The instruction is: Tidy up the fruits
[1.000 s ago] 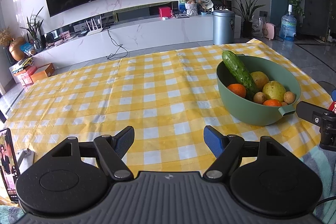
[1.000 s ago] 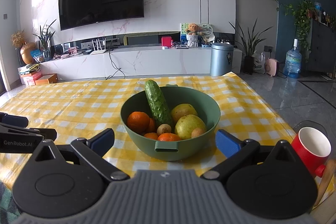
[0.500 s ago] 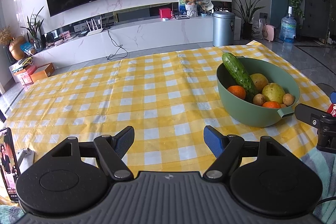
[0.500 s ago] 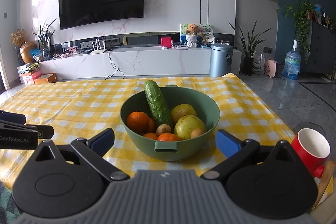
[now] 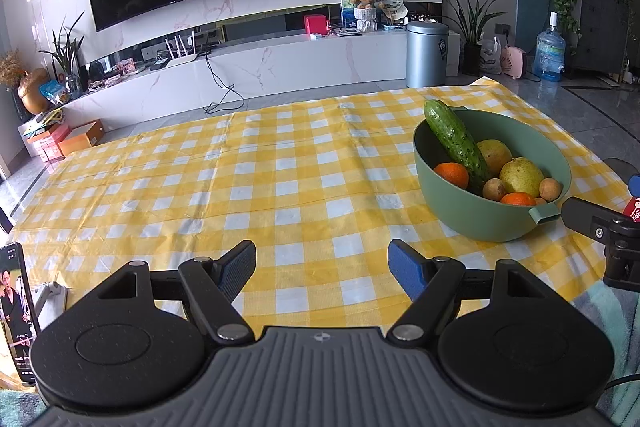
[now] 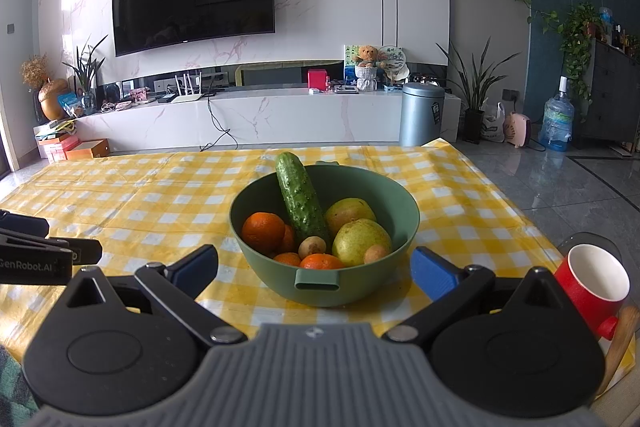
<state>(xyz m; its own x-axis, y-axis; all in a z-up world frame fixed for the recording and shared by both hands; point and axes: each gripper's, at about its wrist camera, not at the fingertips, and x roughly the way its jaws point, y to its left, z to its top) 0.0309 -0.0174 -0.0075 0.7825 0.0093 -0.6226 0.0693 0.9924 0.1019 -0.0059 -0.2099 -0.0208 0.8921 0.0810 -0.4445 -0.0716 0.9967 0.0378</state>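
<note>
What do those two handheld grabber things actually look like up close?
Both look alike. Each left gripper and right gripper has a ribbed grey body, two round black discs, black linkage arms with silver pivot pins, and two fingers tipped with blue pads. A small round logo marks the grey body. Seen from the right wrist view, the left one's side reads "GenRobot.AI". No hands or sleeves show.
</note>
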